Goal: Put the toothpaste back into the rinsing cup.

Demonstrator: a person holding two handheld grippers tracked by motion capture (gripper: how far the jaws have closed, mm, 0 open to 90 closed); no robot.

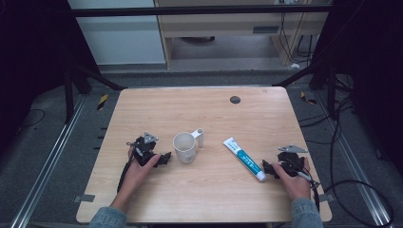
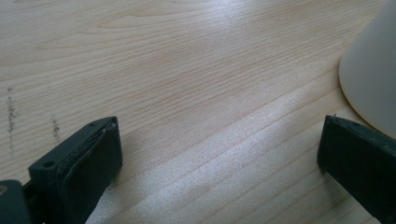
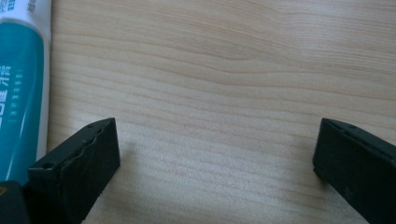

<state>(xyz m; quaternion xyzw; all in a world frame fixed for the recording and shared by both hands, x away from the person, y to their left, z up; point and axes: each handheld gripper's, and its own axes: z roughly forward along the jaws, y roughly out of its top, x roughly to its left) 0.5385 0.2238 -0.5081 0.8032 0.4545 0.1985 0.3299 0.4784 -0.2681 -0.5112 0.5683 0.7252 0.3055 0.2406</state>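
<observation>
Two grippers low over the wooden table [image 1: 209, 109], each in a hand, each with jaws spread wide and gripping nothing. Between either pair of jaws, in both gripper views, only bare wood grain.

Much cut off or hard to read. In the left gripper view, just a curved slice of the cream cup [image 2: 371, 79] at the right edge, rim and handle out of frame; touching the nearer jaw or merely close beside it — cannot tell. In the right gripper view, only a strip of the toothpaste tube [image 3: 21, 88] along the left edge, cap and crimped end both cut off, printing too partial to read. In the high view, jaw tips small and dark against the hands, hard to separate from the gripper bodies; forearms cropped at the bottom edge.

Left gripper [image 1: 164, 158] just left of the cup [image 1: 185, 147], pointing toward it, near but with a sliver of table showing between. Cup upright near the table's middle, handle turned away to the far right.

Right gripper [image 1: 267, 167] just right of the tube's cap end, very close to it. Tube [image 1: 244, 157] flat on the table, lying diagonally — flat end toward the cup, cap end toward the right hand [image 1: 294, 180]. Cup and tube near one another, not touching.
</observation>
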